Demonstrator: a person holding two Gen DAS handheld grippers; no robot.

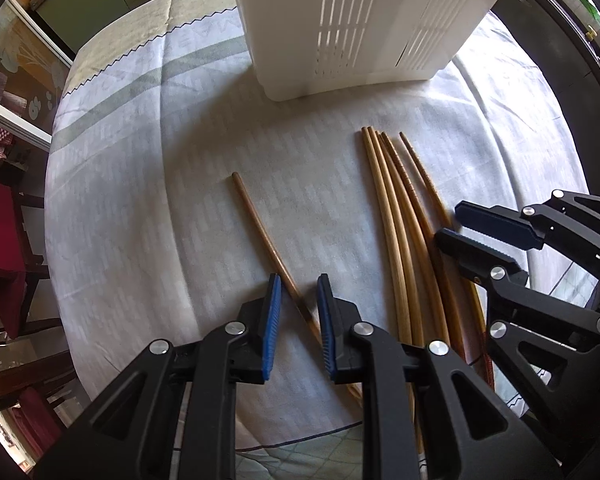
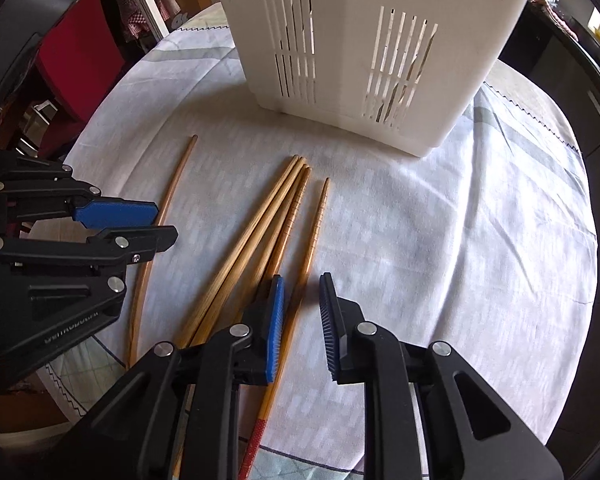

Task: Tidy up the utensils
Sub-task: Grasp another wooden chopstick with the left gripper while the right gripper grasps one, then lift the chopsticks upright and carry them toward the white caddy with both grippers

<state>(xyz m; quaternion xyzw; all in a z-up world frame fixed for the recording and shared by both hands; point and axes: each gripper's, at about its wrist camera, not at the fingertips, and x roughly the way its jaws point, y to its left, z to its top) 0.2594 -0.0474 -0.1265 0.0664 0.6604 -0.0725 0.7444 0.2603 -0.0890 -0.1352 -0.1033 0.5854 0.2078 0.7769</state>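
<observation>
Black left gripper (image 1: 298,320), blue-padded, is seen narrowly parted astride the lone brown wooden chopstick (image 1: 260,232), pads not pressing. Right gripper (image 2: 302,320) likewise straddles the rightmost ringed bamboo chopstick (image 2: 318,224). Chopsticks are judged light, stiff, prone to rolling; mid-shaft hold advised. White slotted plastic caddy (image 2: 364,60) stands beyond the fingertips.

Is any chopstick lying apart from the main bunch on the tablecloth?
Yes: in the left wrist view a single dark chopstick lies alone on the tablecloth, with bare cloth between it and the bunch of chopsticks.
</observation>
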